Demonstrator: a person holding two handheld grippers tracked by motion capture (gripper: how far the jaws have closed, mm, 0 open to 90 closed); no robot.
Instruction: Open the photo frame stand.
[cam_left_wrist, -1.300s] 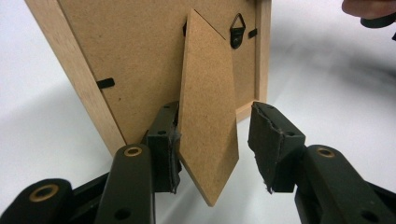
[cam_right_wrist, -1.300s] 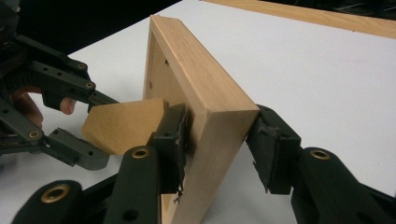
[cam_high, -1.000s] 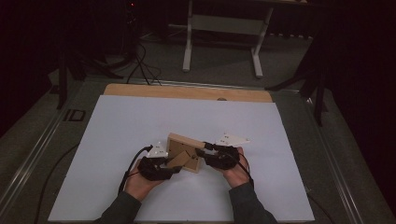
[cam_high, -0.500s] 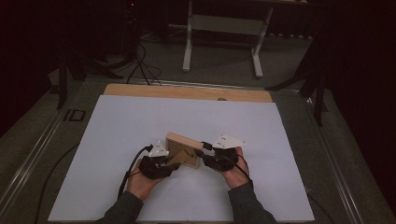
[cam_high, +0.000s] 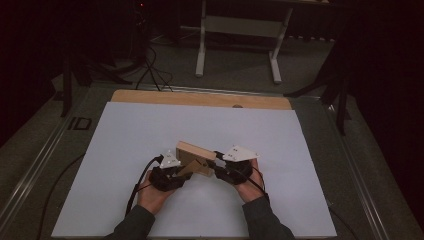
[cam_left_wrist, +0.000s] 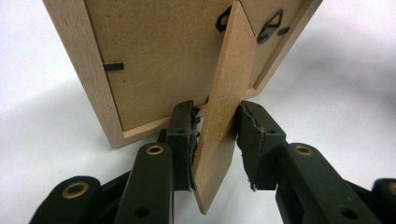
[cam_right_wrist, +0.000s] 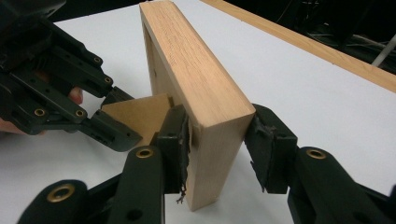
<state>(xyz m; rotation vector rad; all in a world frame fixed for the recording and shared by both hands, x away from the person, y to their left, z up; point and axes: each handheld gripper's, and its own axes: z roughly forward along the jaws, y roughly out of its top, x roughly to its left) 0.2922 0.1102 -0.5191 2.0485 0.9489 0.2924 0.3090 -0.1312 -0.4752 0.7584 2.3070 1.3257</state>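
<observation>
A light wooden picture frame (cam_high: 195, 151) stands on edge on the white sheet, between the two hands. Its brown back board (cam_left_wrist: 163, 56) faces my left gripper (cam_left_wrist: 215, 119), which has just been closing. That gripper is now shut on the fibreboard stand leg (cam_left_wrist: 224, 93), which crosses slantwise between its pads. My right gripper (cam_right_wrist: 219, 126) is shut on the frame's thick side rail (cam_right_wrist: 196, 70), one pad on each face. From above, the left gripper (cam_high: 181, 171) is at the frame's near left and the right gripper (cam_high: 216, 161) at its right end.
The white sheet (cam_high: 150, 130) covers the table, with a wooden strip (cam_high: 200, 98) along its far edge. Beyond it are a dark floor, cables and a metal stand (cam_high: 237, 30). Two black hanger clips (cam_left_wrist: 271, 25) sit on the frame's back. The left gripper's fingers (cam_right_wrist: 109, 129) reach the stand leg (cam_right_wrist: 140, 109).
Both hands have stayed at the frame. The frame and its stand leg have shifted only slightly, with the leg showing a little smaller from above.
</observation>
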